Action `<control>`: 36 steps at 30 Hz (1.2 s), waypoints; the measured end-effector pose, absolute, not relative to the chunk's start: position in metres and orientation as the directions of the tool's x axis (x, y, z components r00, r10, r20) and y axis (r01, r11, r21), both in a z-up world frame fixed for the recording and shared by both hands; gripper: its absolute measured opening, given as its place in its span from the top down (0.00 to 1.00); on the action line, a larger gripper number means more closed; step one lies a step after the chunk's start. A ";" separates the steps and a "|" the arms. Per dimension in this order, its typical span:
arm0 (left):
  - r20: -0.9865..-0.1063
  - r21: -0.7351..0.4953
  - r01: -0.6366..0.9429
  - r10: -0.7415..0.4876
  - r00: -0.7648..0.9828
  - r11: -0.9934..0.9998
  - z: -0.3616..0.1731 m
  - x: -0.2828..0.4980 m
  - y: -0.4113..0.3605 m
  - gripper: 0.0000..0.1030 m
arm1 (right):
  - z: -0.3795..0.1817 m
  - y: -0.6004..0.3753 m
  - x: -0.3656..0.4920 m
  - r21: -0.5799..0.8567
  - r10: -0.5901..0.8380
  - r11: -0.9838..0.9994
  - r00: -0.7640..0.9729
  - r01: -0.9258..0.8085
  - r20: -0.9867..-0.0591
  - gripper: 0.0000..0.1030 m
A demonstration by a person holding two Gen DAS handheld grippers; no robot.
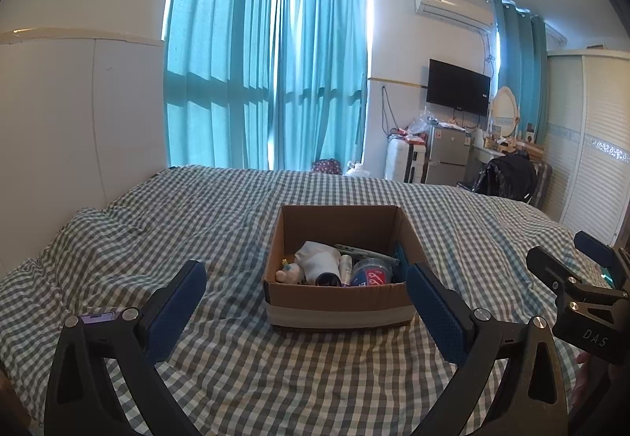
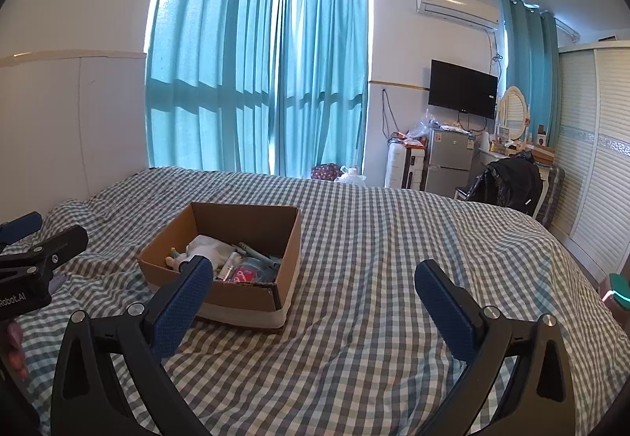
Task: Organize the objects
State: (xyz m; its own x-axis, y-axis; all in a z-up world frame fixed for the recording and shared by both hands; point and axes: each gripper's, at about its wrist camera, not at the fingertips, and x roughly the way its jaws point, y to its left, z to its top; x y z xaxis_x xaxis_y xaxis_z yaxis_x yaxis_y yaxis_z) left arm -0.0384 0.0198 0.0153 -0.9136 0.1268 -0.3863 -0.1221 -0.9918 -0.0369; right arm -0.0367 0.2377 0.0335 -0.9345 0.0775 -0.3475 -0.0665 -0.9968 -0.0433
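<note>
Since both claws hang released (left claw (image 1: 305, 292), right claw (image 2: 313, 288)), we grip cardboard box (image 1: 334, 300) by stiff side walls; light, contents loose.

An open brown cardboard box (image 1: 338, 302) sits on the green-and-white checked bed cover (image 1: 197, 223). Inside lie a white rolled cloth (image 1: 319, 259), a small plush toy (image 1: 289, 270), a slim white tube (image 1: 345, 267) and a blue round lid (image 1: 370, 272). The left tool (image 1: 305, 280) hangs spread wide before it, empty. The right tool (image 1: 579, 270) shows at the right edge.
</note>
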 end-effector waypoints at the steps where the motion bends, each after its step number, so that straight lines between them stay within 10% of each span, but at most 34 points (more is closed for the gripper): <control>1: -0.387 -0.036 -0.121 0.125 -0.914 -0.992 0.015 -0.038 0.020 0.00 | 0.033 0.238 -0.036 -0.044 0.078 -0.997 -0.934 -0.067 -0.348 0.00; 36: -0.410 -0.035 -0.113 0.118 -0.904 -0.993 0.010 -0.033 0.017 0.00 | 0.026 0.237 -0.036 -0.011 0.065 -0.998 -0.926 -0.065 -0.373 0.00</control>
State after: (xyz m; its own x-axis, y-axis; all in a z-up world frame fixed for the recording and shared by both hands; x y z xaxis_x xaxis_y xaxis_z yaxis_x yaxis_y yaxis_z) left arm -0.0327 0.0170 0.0102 -0.9044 0.1180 -0.4101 -0.1134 -0.9929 -0.0355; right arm -0.0359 0.2375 0.0257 -0.9257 0.0645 -0.3728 -0.0650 -0.9978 -0.0114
